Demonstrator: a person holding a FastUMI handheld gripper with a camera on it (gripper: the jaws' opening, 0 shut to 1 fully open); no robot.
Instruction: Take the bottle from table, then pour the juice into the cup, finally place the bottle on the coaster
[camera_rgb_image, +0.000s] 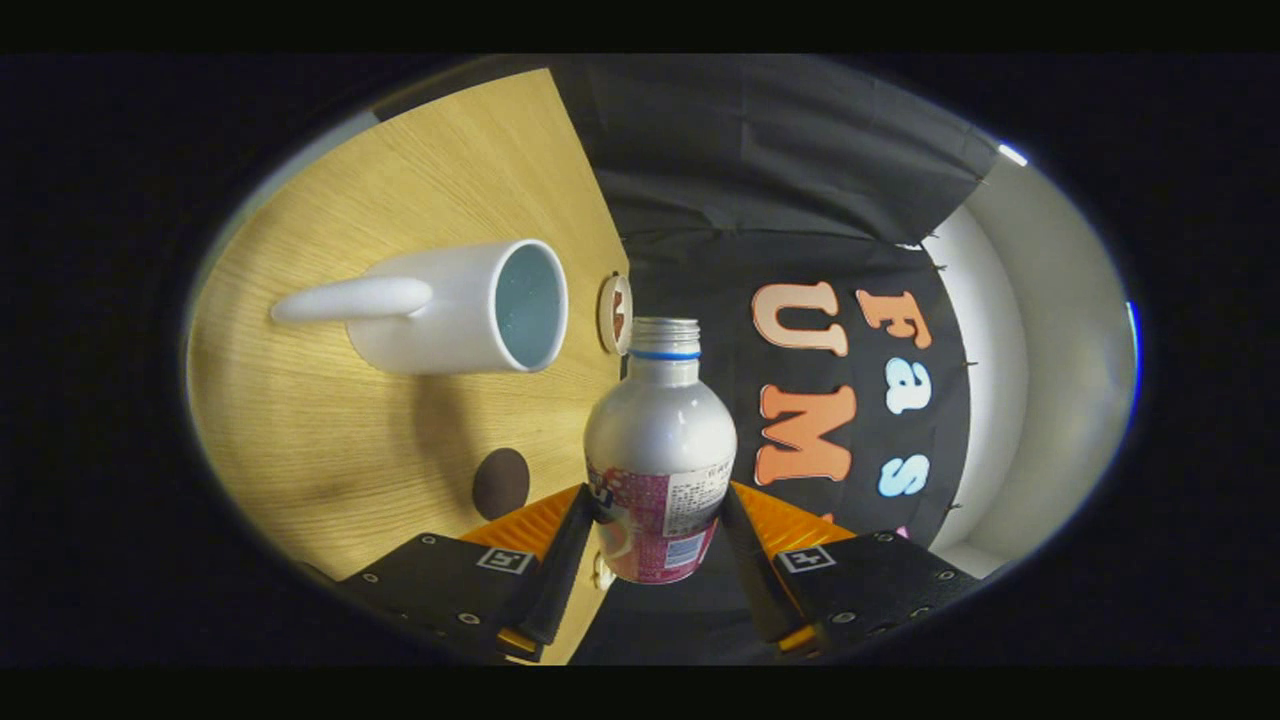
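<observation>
The tool (657, 525) grips the bottle (660, 440) at centre frame, rolled sideways, mouth open. The cup (470, 307) stands on the desk (330, 440) at upper left, its rim well apart from the mouth; juice may spill short.

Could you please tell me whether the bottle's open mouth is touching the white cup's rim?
Apart. The gripper view shows bare table between the silver bottle, clamped in the tool, and the white ceramic cup.
</observation>
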